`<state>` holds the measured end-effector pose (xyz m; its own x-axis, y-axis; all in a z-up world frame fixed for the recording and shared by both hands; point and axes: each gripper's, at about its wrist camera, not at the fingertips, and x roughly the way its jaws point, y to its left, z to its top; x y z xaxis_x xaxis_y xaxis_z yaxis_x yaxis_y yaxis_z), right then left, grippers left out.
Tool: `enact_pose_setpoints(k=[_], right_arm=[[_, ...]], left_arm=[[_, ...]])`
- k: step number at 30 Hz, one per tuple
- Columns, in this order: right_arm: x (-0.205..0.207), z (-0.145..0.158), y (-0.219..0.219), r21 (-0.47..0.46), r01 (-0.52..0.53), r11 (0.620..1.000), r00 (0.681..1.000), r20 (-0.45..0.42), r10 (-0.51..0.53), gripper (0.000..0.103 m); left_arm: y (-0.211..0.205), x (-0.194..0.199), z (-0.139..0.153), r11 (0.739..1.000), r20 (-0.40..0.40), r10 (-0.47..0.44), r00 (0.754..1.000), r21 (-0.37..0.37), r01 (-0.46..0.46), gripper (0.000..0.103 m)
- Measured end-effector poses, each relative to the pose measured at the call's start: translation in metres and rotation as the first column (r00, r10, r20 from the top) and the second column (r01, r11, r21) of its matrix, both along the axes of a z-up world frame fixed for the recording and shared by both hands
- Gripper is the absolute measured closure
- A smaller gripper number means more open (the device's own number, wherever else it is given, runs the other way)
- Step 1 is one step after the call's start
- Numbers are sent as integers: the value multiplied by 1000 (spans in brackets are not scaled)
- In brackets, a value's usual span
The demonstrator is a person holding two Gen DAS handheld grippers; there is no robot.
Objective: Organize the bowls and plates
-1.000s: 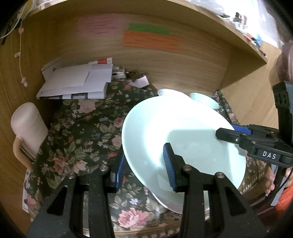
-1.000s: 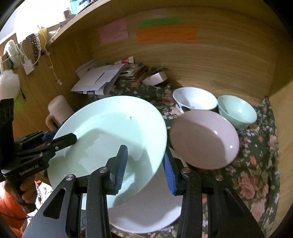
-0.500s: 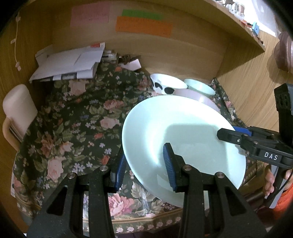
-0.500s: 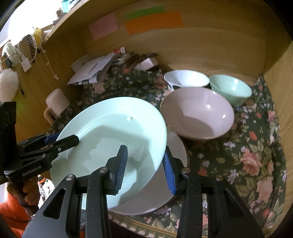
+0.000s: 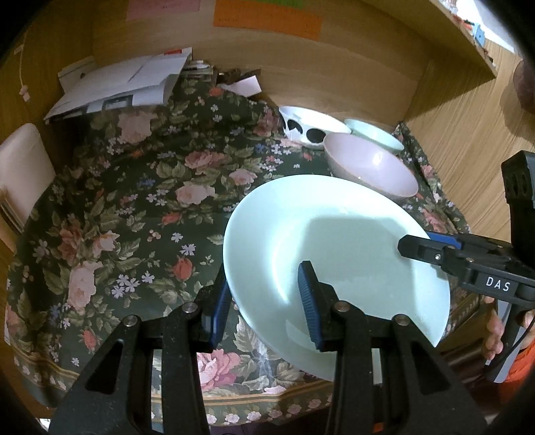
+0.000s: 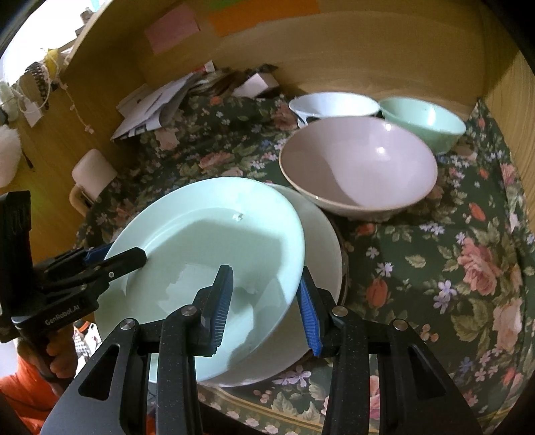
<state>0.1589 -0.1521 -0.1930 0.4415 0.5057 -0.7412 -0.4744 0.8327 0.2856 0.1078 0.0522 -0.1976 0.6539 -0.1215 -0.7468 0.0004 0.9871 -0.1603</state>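
Curved wood wall (image 5: pixel 351 63) (sticky notes (image 6: pixel 264 13) above), floral tablecloth (image 5: pixel 133 214).

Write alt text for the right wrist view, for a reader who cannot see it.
Both grippers grip opposite rims of a pale green plate, tilted above a white plate on a floral tablecloth. Behind stand a pink bowl, a white bowl and a green bowl.

One plate (image 6: pixel 207 234) lay tilted over another plate (image 6: pixel 321 241) near the table's (image 5: pixel 117 214) front edge; behind them stood a large bowl (image 6: pixel 357 167), two smaller bowls (image 6: pixel 334 103) behind it.
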Motion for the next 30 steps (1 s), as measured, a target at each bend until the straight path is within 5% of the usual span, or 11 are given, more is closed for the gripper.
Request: enact_pose_setpoints(k=[30], right_arm=[[15, -11, -4, -32, 21, 999, 999, -35, -22, 68]], left_arm=[[-3, 24, -28, 1000, -62, -15, 998, 26, 16, 65]])
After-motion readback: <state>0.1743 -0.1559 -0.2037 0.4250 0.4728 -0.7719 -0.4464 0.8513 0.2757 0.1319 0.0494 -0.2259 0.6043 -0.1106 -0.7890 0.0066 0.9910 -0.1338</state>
